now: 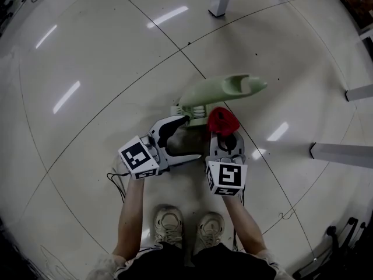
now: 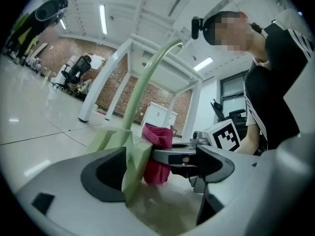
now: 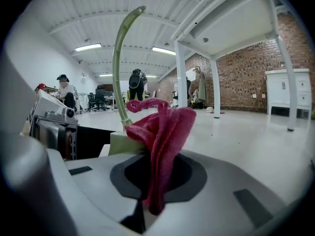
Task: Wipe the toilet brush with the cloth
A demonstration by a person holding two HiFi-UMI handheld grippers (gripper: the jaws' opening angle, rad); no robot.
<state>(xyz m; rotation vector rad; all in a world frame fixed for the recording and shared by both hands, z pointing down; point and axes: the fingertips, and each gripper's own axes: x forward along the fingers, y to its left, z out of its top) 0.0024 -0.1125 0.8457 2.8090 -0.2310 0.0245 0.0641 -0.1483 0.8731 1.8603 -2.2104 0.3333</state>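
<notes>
Glossy pale floor (image 1: 87, 51) under both grippers. The pale green plastic toilet brush (image 1: 221, 89) stands on it in its square base, curved handle rising just ahead of my jaws.

My left gripper (image 1: 189, 137): jaws wide apart, gripping nothing. A corner of the brush base sits between them, against one jaw.

My right gripper (image 3: 155, 181): jaws clamped on the crumpled red cloth (image 3: 160, 132). The cloth is pressed beside the base, between the two grippers.

Grey left tool (image 1: 185, 140) and right tool (image 1: 225, 134), black pads (image 2: 101, 173), black-and-white marker cubes (image 1: 139, 158), thin black cable (image 1: 116, 182); black white-striped shirt (image 2: 266, 92), pale sneakers (image 1: 168, 223).
</notes>
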